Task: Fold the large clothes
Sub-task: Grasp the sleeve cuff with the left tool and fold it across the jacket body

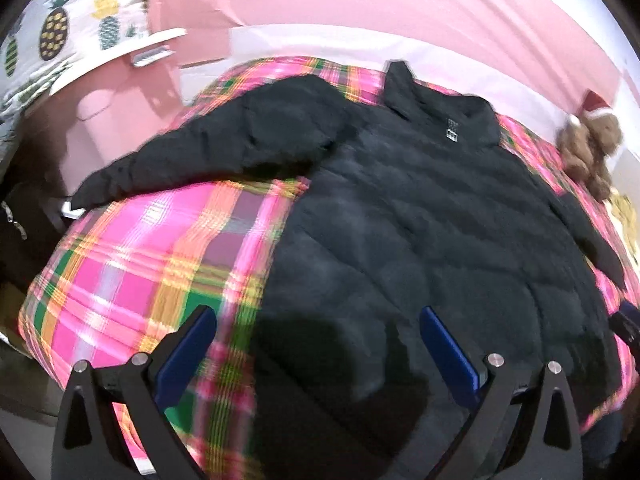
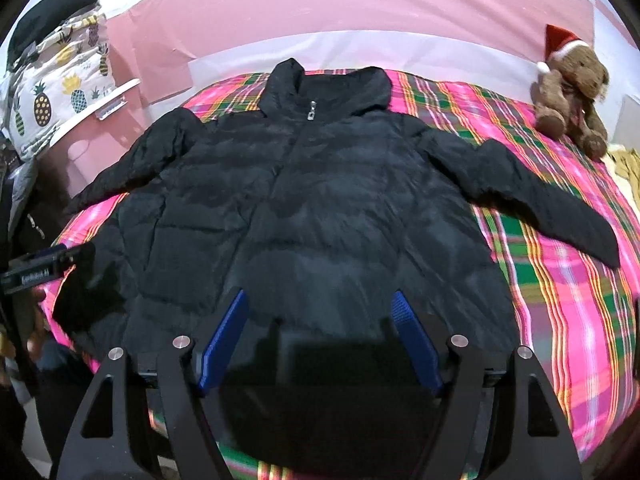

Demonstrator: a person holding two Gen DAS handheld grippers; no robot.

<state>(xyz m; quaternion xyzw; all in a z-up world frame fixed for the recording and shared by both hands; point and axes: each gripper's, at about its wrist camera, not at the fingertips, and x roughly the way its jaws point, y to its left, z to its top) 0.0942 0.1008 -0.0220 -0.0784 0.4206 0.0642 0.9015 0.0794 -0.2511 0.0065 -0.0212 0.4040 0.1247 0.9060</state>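
Note:
A black puffer jacket point(image 2: 304, 200) lies flat, front up and zipped, on a bed with a pink plaid cover point(image 2: 560, 264). Both sleeves are spread out to the sides. It also shows in the left wrist view point(image 1: 420, 216). My right gripper point(image 2: 320, 304) is open and empty above the jacket's lower middle, near the hem. My left gripper point(image 1: 316, 320) is open and empty above the jacket's lower left edge, one finger over the plaid cover point(image 1: 140, 256). The left gripper's body shows at the left edge of the right wrist view point(image 2: 44, 266).
A brown teddy bear with a red Santa hat point(image 2: 572, 92) sits at the bed's far right corner. A pineapple-print bag point(image 2: 56, 88) rests on a pink shelf at the left. A pink wall point(image 2: 360, 4) runs behind the bed.

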